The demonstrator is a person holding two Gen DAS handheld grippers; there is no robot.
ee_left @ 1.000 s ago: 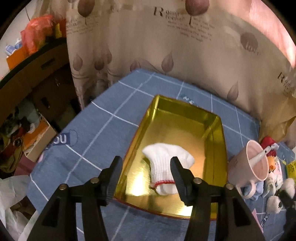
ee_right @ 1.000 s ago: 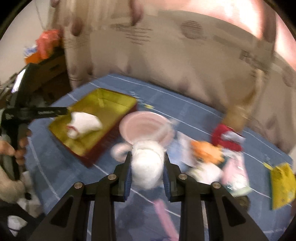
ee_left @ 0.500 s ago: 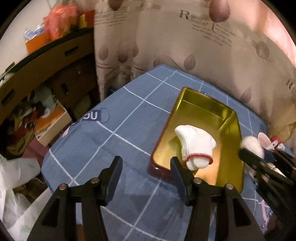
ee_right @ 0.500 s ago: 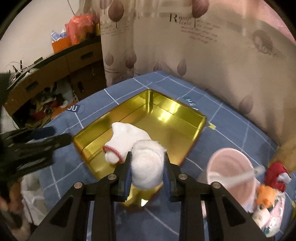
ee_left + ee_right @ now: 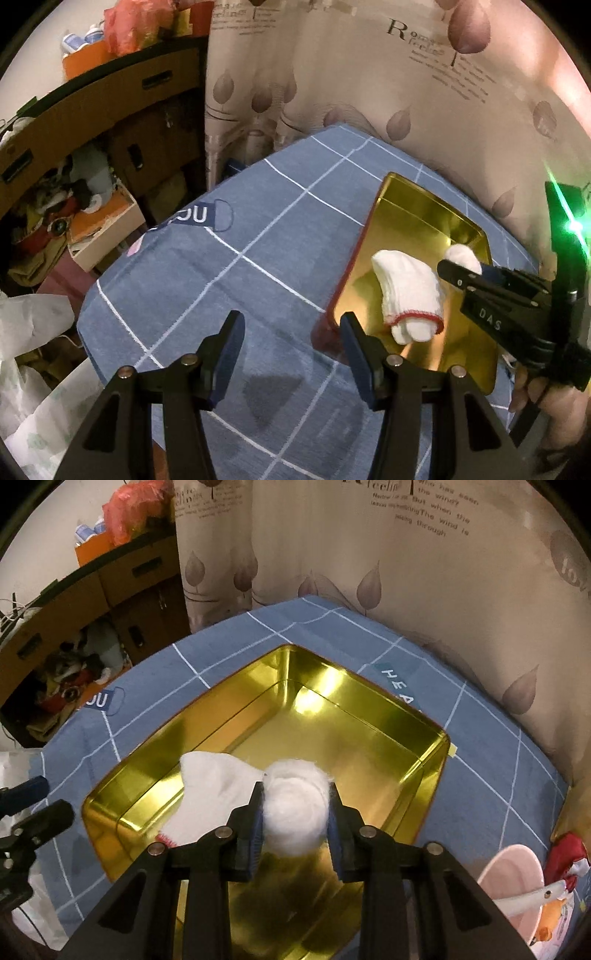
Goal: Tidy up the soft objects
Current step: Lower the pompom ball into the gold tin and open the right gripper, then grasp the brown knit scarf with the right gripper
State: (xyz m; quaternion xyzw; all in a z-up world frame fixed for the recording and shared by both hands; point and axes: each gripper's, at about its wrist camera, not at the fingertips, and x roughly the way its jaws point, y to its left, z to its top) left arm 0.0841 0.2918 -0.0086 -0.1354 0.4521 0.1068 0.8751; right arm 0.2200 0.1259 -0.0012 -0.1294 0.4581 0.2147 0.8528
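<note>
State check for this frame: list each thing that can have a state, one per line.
Left tongs: open, empty, over the cloth beside the tin.
Right tongs: jaws just opening, pads still against the cotton ball.
Cotton ball: between the right tongs, above the tin.
Glove: lying in the tin, free.
Tin: open, no lid, on the cloth.
Cup: upright, spoon inside.

A pale curtain (image 5: 388, 572) printed with brown leaves and lettering hangs behind the table's blue checked cloth (image 5: 229, 266), while to the left a brown cabinet (image 5: 110, 99) topped with an orange bag (image 5: 125, 26) stands over cluttered boxes (image 5: 99, 225).
</note>
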